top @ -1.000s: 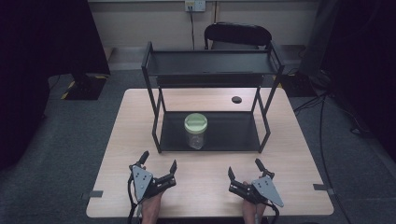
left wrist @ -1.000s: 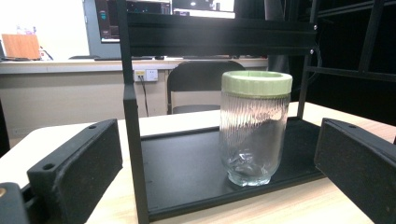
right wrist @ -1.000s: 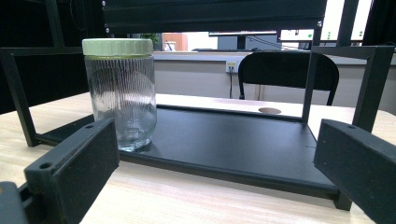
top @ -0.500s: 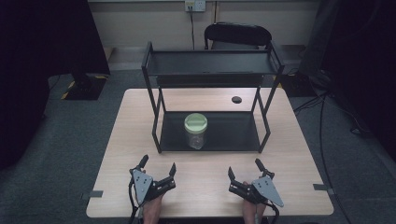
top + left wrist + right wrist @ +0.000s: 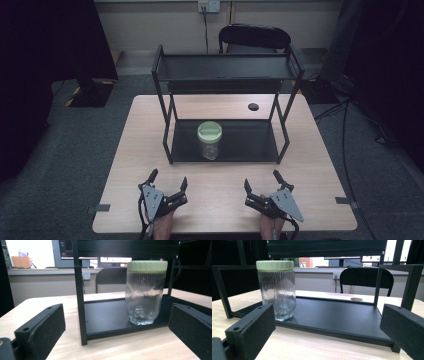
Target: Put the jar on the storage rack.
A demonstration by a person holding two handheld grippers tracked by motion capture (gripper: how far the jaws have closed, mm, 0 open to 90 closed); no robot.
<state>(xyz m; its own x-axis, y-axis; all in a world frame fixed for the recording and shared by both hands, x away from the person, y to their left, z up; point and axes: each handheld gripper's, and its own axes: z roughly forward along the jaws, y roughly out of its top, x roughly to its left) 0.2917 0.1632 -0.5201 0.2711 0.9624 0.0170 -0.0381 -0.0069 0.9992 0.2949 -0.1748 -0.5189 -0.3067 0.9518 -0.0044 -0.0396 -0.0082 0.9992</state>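
Low on the near edge of the table, at the left of the high view, the left gripper rests on the wood with its jaws spread wide and nothing between them. A hand holds it from below, at the picture's bottom edge. In the left gripper view the two black jaws stand far apart at the lower corners, and the jar shows between them, farther off, closer to the right-hand jaw.

Toward the middle stands a black rack with two shelves. The jar stands upright on the lower shelf, in its left half and near the front edge. It is clear ribbed glass with a pale green lid screwed on top. Neither gripper touches it; both lie well apart from it, in front of the rack.

Behind the rack's right side a small dark disc lies on the bare tabletop. A black chair stands beyond the far edge of the table.

At the right, the right gripper also rests on the near edge, jaws spread and empty, a hand under it. In the right gripper view the jar stands just behind the left-hand jaw, and the disc shows beyond the lower shelf.
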